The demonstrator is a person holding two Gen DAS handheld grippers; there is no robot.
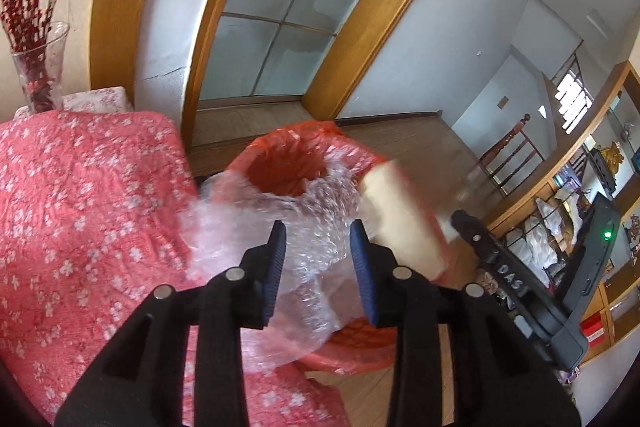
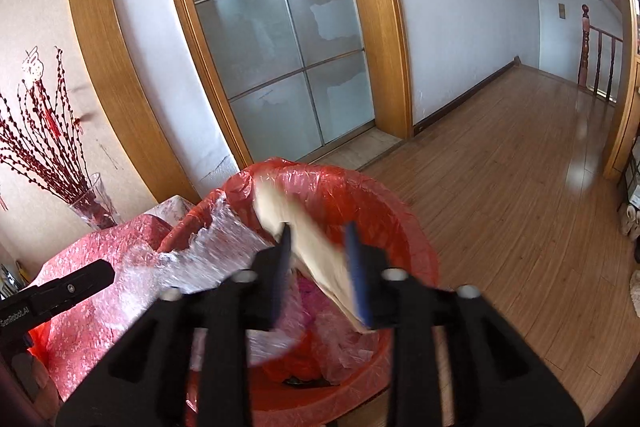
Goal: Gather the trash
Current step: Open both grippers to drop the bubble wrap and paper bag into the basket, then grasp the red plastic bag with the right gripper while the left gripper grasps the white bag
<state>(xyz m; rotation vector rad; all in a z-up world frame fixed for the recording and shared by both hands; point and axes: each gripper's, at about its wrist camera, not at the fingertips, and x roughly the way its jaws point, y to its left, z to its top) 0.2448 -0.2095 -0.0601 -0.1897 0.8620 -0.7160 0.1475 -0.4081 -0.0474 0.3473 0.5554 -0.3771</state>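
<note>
Your bin (image 2: 404,227), lined with a red bag (image 1: 280,147), stood on the wood floor (image 2: 500,167) with its mouth open toward you. At 9 o'clock of the bin the pink floral cloth (image 1: 80,207) came right up to its rim, with the vase (image 1: 40,67) of red twigs farther back at 10 o'clock. Behind the bin, at 12 o'clock, were the wall and the frosted glass door (image 2: 280,47) in its wood frame. From 1 to 3 o'clock the floor ran bare toward the stair rail (image 2: 600,55); that was your open side. In the left view, shelves (image 1: 580,207) closed the far right.

You held both tongs side by side, angled down over the bin's near rim. Your right gripper (image 2: 318,271) showed in the left view at 3 o'clock, and the tip of your left gripper (image 1: 318,271) showed in the right view at 8 o'clock.

Your left tongs were partly open, their blue pads (image 1: 276,267) apart. The bubble wrap (image 1: 280,219) lay between and ahead of them, draped over the bin's 9 o'clock rim and onto the cloth; I could not tell whether the pads touched it.

Your right tongs were also partly open. The cream paper (image 2: 316,251), smeared by motion, ran slantwise through the gap from 11 o'clock down to 5 o'clock, over the bin's mouth. It lay against the right pad, though I could not tell whether it was gripped. Crumpled plastic already sat in the bin's bottom.
</note>
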